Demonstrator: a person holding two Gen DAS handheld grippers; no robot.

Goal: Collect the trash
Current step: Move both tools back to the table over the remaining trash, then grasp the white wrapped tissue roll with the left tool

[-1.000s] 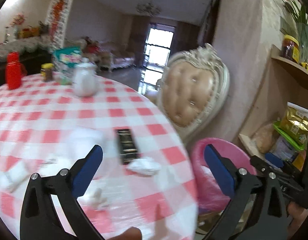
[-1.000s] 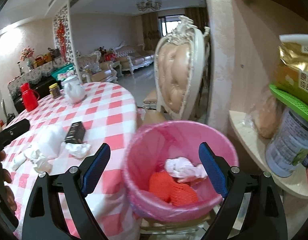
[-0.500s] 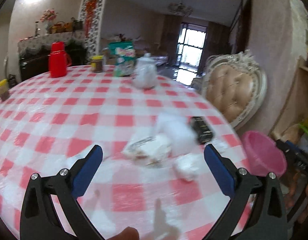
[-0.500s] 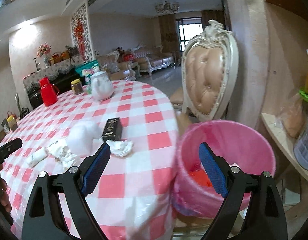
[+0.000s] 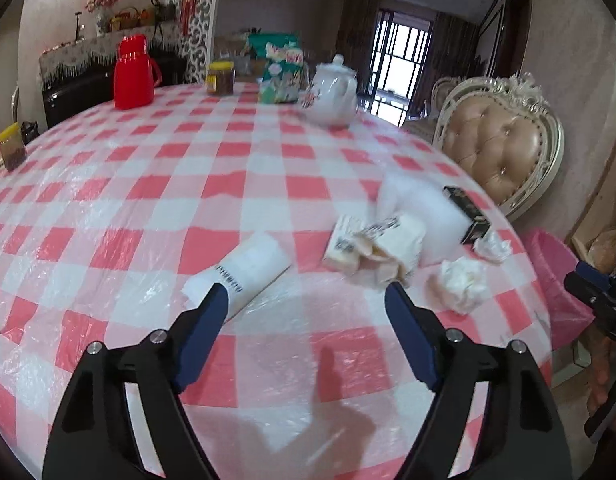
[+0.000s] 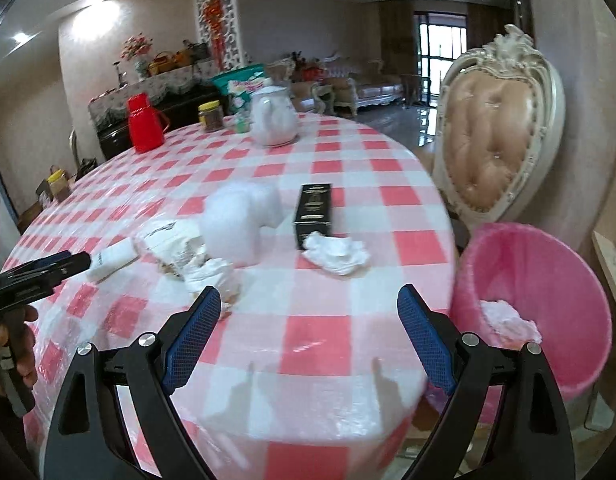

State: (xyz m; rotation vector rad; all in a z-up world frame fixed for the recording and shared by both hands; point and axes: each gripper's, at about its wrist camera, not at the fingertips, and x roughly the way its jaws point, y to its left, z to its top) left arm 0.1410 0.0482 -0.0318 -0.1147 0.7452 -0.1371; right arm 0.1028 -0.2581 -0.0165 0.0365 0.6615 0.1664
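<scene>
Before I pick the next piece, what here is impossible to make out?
- Pink bin contents: right wrist view, near wall hides all but one white wad.
- Black box label: both views, too small.
- Wrapper print: left wrist view, motion-blurred.
- Bin base: right gripper covers it.

Two crumpled tissues, one white roll, one torn wrapper, one white foam lump and one black box are counted on the table, with one teapot, one red flask, two jars, one pink bin and one chair
</scene>
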